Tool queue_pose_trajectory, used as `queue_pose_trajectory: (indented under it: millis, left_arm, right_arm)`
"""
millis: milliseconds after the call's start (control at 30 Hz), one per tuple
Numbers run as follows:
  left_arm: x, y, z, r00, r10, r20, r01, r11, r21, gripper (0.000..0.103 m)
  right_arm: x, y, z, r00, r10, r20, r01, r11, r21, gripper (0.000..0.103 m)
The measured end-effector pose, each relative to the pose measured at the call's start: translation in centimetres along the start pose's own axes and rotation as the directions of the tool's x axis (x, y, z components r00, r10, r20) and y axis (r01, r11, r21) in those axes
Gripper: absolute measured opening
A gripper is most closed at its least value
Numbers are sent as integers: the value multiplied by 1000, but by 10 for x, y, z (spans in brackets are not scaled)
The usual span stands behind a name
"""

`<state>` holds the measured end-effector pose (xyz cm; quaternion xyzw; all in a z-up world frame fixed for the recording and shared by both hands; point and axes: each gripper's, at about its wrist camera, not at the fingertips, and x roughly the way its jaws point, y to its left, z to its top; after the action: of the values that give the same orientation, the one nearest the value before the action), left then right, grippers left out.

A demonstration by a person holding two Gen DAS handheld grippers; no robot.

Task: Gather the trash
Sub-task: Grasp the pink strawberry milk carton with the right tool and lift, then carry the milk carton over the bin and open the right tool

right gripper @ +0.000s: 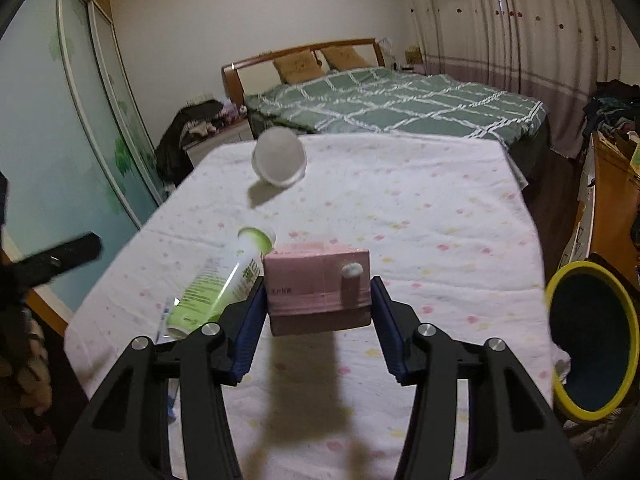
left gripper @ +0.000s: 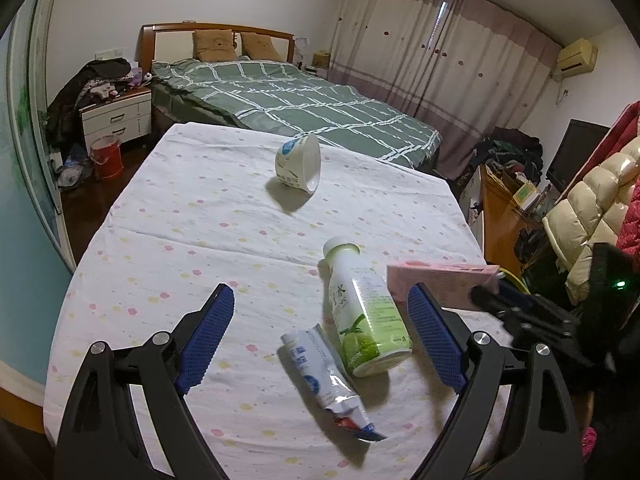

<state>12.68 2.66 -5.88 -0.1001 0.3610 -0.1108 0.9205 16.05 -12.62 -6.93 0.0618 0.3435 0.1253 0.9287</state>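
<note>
Above floral cloth, pink carton (right gripper: 318, 286) w/ white cap, clamped in right gripper (right gripper: 318, 300) fingers, left gripper (left gripper: 320, 312) fingers wide.

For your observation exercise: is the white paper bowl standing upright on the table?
No, the white paper bowl lies tipped on its side.

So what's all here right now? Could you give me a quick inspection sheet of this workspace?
Surface: table under a white flower-print cloth.
Job's things: pink carton lifted clear of the cloth; green bottle lying on its side; crumpled wrapper beside it; white cup tipped over farther back; yellow-rimmed bin past the table's right edge.
Clutter: nothing seen on the table besides these.
Grippers: right gripper closed on the carton's sides; left gripper open, empty, above the bottle and wrapper.
Cables: nothing seen.
Surroundings: bed, curtains, nightstand, piled clothes.
</note>
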Motion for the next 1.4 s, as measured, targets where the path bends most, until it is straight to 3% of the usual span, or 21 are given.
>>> queue_pose_trajectory:
  millis: [567, 800, 1033, 1167, 1400]
  left_arm:
    - [-2, -24, -3, 1000, -15, -6, 16, 999, 46, 88]
    - [4, -34, -3, 1000, -24, -17, 25, 997, 66, 88]
    - [13, -47, -2, 999, -31, -35, 34, 995, 89, 88]
    - [17, -58, -2, 998, -33, -45, 38, 993, 110, 88]
    - [26, -74, 0, 998, -33, -60, 41, 990, 137, 88]
  right_arm:
    - [-52, -33, -3, 997, -33, 65, 29, 998, 59, 48]
    - [-70, -67, -2, 988, -119, 95, 108, 988, 114, 48]
    - [-85, -124, -4, 953, -288, 97, 266, 944, 193, 48]
    - [-87, -165, -13, 920, -386, 68, 358, 898, 256, 49]
    - [-80, -226, -34, 873, -487, -10, 463, 823, 329, 49]
